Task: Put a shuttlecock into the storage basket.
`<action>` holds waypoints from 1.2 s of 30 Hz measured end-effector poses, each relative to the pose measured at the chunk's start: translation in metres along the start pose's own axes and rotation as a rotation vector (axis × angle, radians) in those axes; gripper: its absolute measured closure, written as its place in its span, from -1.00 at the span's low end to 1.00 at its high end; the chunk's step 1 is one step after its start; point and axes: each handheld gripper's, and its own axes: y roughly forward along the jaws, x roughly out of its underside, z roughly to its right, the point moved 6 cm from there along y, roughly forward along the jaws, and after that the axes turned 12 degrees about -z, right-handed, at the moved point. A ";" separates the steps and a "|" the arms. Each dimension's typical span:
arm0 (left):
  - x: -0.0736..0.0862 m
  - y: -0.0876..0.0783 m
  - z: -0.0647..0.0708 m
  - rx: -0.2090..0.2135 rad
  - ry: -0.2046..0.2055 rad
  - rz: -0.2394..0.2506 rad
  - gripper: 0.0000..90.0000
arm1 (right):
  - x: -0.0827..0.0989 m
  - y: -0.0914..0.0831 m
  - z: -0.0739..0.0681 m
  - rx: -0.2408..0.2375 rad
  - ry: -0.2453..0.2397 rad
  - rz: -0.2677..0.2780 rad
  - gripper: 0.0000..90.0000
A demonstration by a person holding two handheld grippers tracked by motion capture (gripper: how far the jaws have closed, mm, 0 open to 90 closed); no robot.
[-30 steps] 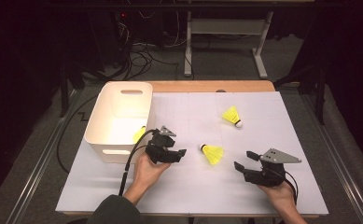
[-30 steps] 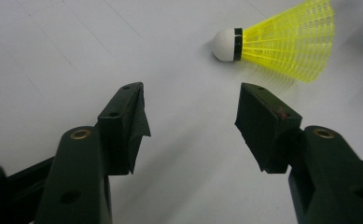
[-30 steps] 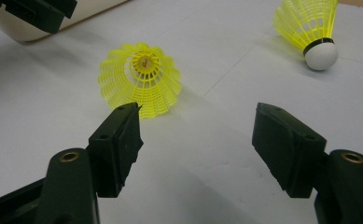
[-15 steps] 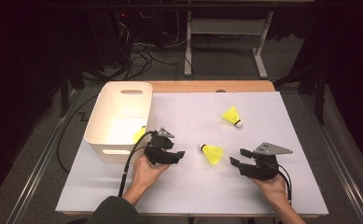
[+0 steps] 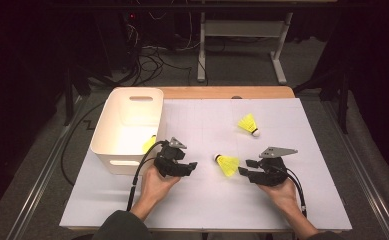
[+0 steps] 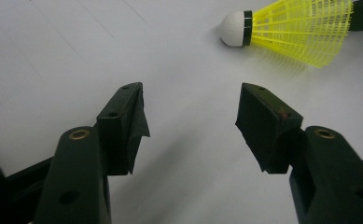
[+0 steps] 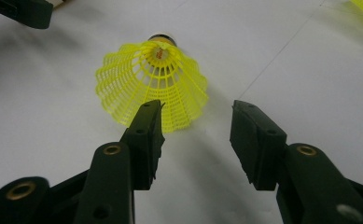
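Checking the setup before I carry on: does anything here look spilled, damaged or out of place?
Nothing stands out. Two yellow shuttlecocks lie on their sides on the white table, one just ahead of the right gripper, one farther back, both looking intact. A third sits in the white bin.

Yellow mesh shuttlecock (image 5: 228, 164), white cork, black band; second yellow shuttlecock (image 5: 248, 124); white bin (image 5: 127, 130); black fingers (image 7: 147, 135).

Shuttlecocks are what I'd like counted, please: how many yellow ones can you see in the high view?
3. One shuttlecock lies between the grippers, a second shuttlecock lies farther back on the table, and a third shuttlecock sits in the white bin. More may be hidden in the bin.
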 end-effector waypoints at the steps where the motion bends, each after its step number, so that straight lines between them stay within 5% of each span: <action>1: 0.000 0.000 0.000 0.000 0.002 -0.001 -0.05 | -0.001 0.001 0.000 0.002 -0.004 -0.005 0.24; 17: 0.001 0.001 -0.001 -0.010 0.016 -0.009 -0.07 | -0.021 0.020 0.002 -0.009 -0.009 -0.088 0.51; 28: 0.001 0.003 -0.001 -0.015 0.019 -0.022 -0.08 | -0.026 0.023 0.001 -0.023 -0.009 -0.093 0.91; 36: 0.001 0.005 -0.001 -0.002 0.019 -0.028 -0.07 | -0.026 0.022 -0.004 -0.042 -0.038 -0.088 1.00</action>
